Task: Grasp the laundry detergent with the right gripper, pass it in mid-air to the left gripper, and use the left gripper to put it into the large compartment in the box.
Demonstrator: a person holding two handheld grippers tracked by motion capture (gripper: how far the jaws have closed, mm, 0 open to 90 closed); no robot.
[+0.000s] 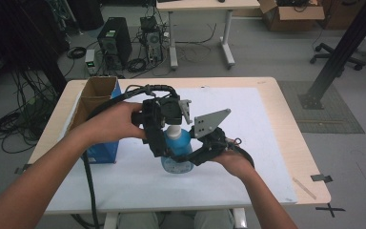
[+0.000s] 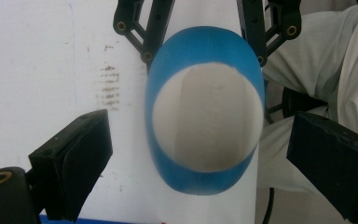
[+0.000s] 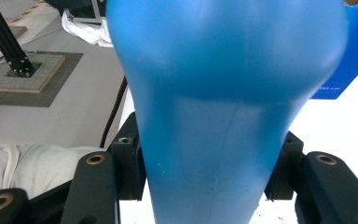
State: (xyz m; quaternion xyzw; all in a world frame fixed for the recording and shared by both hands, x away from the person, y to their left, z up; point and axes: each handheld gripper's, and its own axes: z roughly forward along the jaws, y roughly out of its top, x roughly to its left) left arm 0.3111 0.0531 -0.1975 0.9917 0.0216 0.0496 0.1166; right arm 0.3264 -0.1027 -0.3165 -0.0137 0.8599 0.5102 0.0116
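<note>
Bottle secured, cap not yet gripped.
Your right gripper (image 1: 198, 155) clamps the blue bottle (image 1: 177, 148); your left gripper (image 2: 205, 154) hangs open over its white cap (image 2: 207, 116).

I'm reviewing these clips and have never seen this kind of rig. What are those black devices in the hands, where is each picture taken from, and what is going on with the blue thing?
A person holds a hand-held tool with two jaws in each hand. The high view looks down on the table; the other two pictures come from cameras riding on each tool. The right gripper is clamped on a blue bottle with a white cap, its jaws pressing both sides. The left gripper looks down at the bottle's cap from above, jaws open on either side, not touching. A white mat covers the table, and an open cardboard box with blue sides stands at the left.
</note>
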